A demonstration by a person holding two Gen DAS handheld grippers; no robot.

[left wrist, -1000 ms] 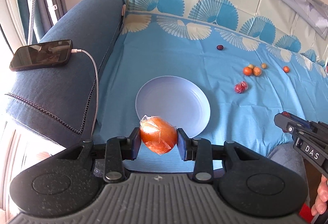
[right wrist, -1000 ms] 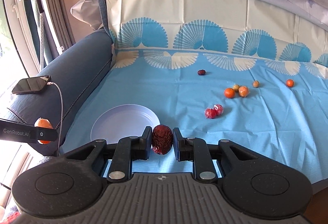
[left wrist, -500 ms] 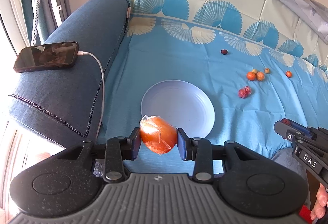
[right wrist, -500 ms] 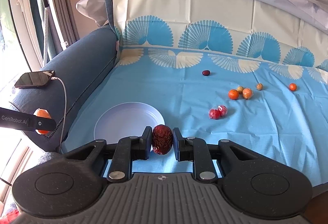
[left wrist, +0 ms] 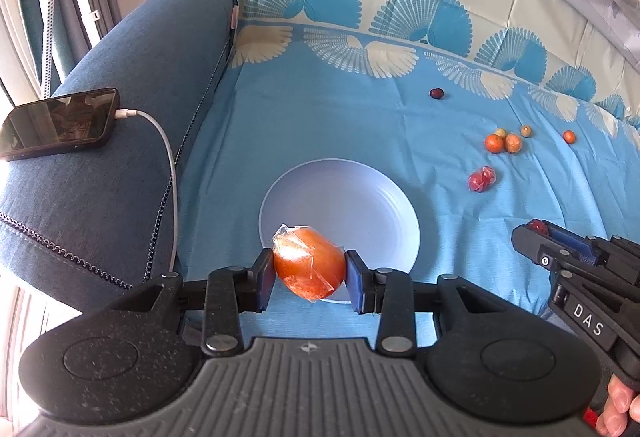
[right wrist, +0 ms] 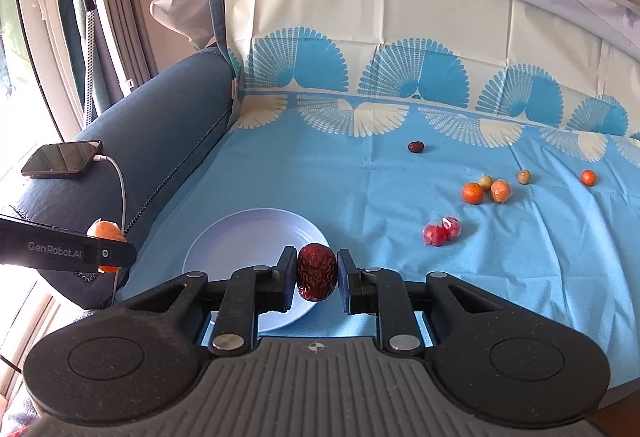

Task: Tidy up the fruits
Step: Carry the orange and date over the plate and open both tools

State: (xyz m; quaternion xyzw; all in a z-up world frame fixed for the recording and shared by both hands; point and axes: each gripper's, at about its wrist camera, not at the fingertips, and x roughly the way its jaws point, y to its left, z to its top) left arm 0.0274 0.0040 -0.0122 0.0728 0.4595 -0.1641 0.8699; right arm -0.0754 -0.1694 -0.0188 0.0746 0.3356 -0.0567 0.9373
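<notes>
Left gripper (left wrist: pixel 310 273) clamped a plastic-wrapped orange fruit (left wrist: pixel 308 263) over the near rim of the pale lilac round plate (left wrist: pixel 340 205); right gripper (right wrist: pixel 317 279) pinched a wrinkled dark-red date (right wrist: pixel 316 271) above the plate's near right edge

Both 2 cameras look forward and down over the sofa; the left sits nearer the plate (left wrist: pixel 340 193), sharing plate (right wrist: pixel 256 233) and cloth (right wrist: pixel 360 189).
</notes>
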